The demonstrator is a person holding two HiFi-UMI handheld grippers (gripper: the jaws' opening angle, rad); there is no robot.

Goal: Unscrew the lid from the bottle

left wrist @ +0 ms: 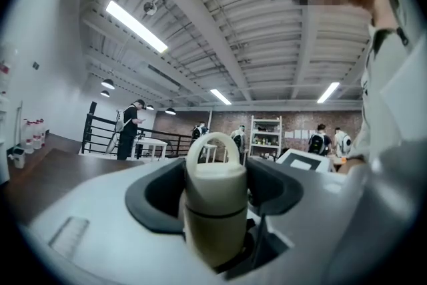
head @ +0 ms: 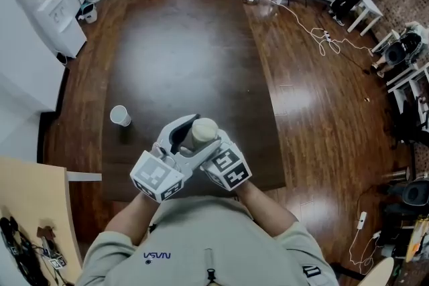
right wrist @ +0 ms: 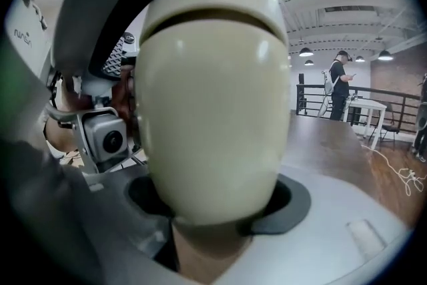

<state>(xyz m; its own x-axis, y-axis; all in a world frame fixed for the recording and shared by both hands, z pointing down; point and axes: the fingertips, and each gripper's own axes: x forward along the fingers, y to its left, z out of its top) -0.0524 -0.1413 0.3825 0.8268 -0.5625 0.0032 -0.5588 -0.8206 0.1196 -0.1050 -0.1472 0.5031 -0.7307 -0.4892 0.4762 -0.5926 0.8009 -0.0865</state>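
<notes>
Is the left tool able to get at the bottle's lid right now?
Probably yes: the lid sits right between the left tool's jaws, which look pressed on it, while the right tool grips the bottle.

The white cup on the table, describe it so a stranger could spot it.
A long dark table fills the middle of the head view. Near its left edge stands a small white cup. It stands alone on the wood, unlike the cream bottle held above the near edge.

From overhead, the left tongs [head: 182, 137] and right tongs [head: 216, 144] hide the bottle [head: 205, 130] except its rounded end.
</notes>
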